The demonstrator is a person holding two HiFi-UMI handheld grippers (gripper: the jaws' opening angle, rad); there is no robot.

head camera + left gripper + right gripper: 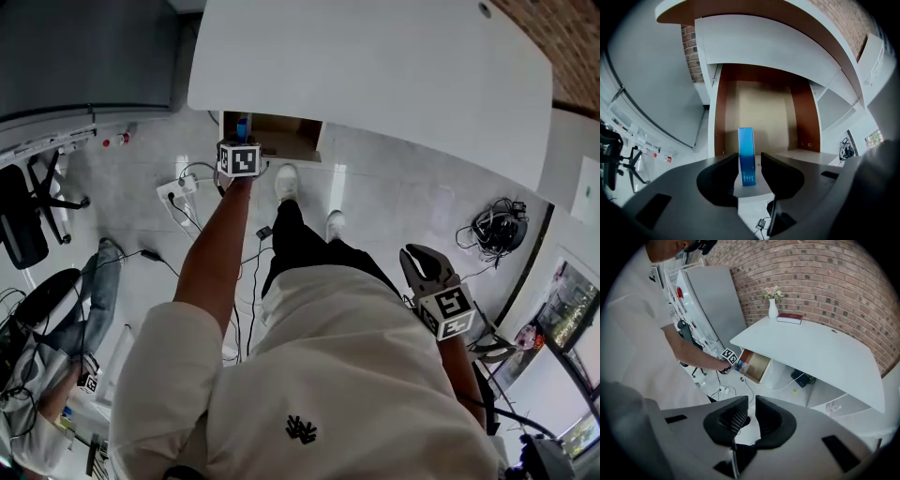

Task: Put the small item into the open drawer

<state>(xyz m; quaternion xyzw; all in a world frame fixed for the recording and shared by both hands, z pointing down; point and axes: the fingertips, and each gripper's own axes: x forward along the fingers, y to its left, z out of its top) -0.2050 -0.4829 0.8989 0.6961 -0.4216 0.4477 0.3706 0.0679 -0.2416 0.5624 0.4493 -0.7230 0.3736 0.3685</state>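
1. Two tongs are in view. The left tongs (750, 161) reach into the open drawer (721, 117) under the left end of the white tabletop (375, 66).
2. Left tongs are released. The blue box (746, 150) stands upright between the jaws, with a clear gap on its right side. The left jaw is just beside it; I can't tell if it touches.
3. The box sits inside the drawer, at its near end.
4. Right tongs (752, 401) hang back by the person's right side, well apart from the drawer. The jaws are barely parted, a narrow slit with nothing in it.
5. At the far end of the tabletop a white vase (773, 308) with flowers stands near a dark red book (789, 318).
6. On the floor left of the drawer lie a power strip (176, 190) and loose cables.
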